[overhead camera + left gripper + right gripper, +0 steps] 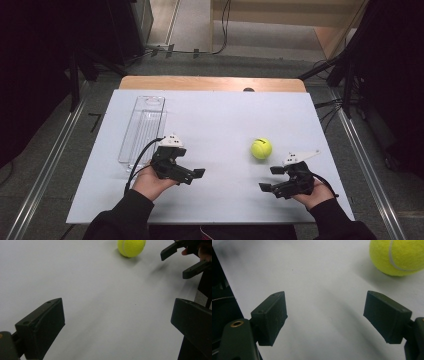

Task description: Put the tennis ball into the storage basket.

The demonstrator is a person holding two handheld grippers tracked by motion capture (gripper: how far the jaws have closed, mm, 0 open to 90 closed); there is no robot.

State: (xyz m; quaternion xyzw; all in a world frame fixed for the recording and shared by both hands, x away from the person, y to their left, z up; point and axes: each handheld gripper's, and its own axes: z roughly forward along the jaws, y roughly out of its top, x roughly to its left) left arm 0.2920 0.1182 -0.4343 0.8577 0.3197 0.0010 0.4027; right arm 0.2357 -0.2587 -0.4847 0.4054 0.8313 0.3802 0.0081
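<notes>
A yellow tennis ball [261,148] rests on the white table top [220,115], right of centre. My left gripper [195,176] is held low at the front left, pointing right toward the ball, jaws open with bare table between them. In the left gripper view the left gripper [117,322] has wide-apart jaws, and the ball [131,247] lies far ahead. My right gripper [269,179] sits at the front right, just in front of the ball, pointing left, open and empty. The right gripper view has the right gripper [327,315] over bare table, with the ball [398,256] at upper right.
A clear plastic tray [142,130] lies lengthwise near the table's left edge, behind my left hand. The right gripper [183,260] appears at the top right of the left gripper view. Dark floor, metal rails and cables surround the table.
</notes>
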